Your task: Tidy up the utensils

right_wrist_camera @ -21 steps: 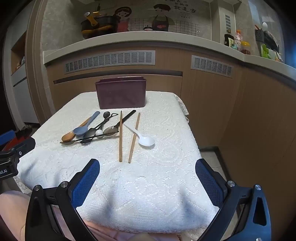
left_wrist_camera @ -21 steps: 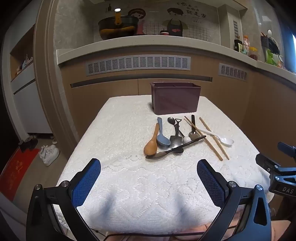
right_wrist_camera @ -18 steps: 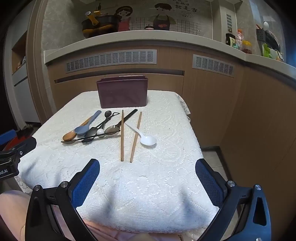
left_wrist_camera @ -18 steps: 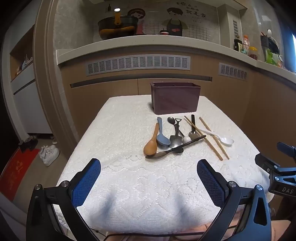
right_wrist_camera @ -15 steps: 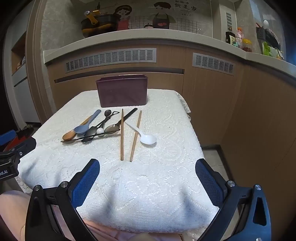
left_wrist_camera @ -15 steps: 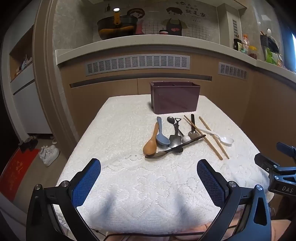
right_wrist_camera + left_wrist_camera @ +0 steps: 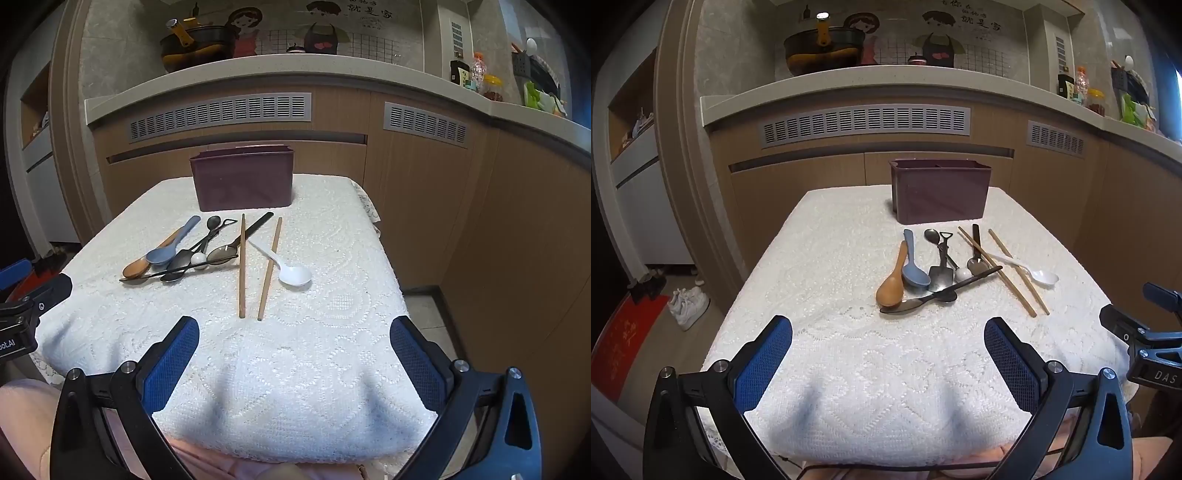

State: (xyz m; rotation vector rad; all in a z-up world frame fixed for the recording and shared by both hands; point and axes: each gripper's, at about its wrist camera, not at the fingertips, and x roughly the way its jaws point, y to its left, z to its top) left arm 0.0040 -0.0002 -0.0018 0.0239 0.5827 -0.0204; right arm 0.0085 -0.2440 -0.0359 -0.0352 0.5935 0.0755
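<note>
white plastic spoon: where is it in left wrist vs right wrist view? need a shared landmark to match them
Left wrist: white plastic spoon is right of centre, the rightmost utensil, handle crossing under the outer chopstick.
Right wrist: white plastic spoon sits near centre, just right of the two chopsticks, bowl toward the camera.
Shared landmark: the maroon utensil holder at the far end of the table, behind the utensils in both views.
</note>
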